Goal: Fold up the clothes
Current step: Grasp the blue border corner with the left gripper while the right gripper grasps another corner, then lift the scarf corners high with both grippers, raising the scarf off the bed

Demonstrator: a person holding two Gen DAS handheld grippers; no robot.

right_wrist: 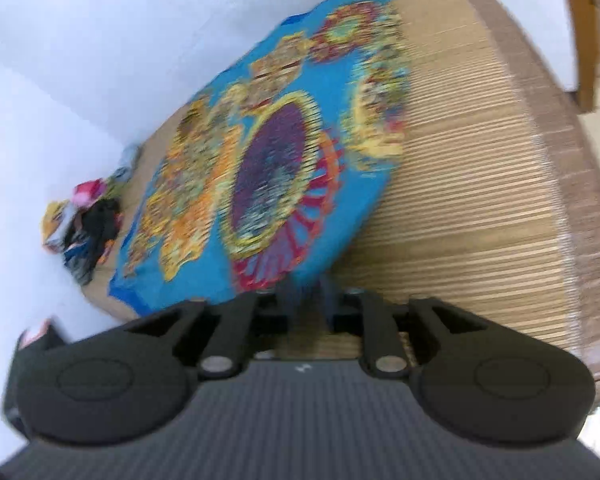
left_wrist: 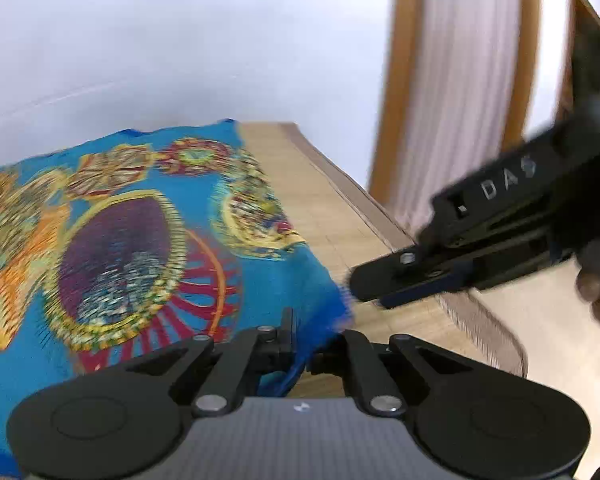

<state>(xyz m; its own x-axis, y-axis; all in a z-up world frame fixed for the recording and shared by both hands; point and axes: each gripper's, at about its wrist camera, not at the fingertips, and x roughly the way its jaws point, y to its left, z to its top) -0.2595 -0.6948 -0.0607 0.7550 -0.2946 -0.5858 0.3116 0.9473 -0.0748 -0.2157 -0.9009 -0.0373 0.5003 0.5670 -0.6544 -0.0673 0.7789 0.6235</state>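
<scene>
Blue cloth (right_wrist: 284, 168) with yellow, purple, red medallions.

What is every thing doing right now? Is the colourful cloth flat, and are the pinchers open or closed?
Blue patterned cloth: spread mostly flat on the mat, near corner lifted.
Left gripper: shut on the cloth's near corner.
Right gripper: partly open at the cloth's edge, too blurred to tell if it holds.
Woven mat: lying flat under the cloth.
Pile of clothes: heaped and unfolded by the wall.
</scene>
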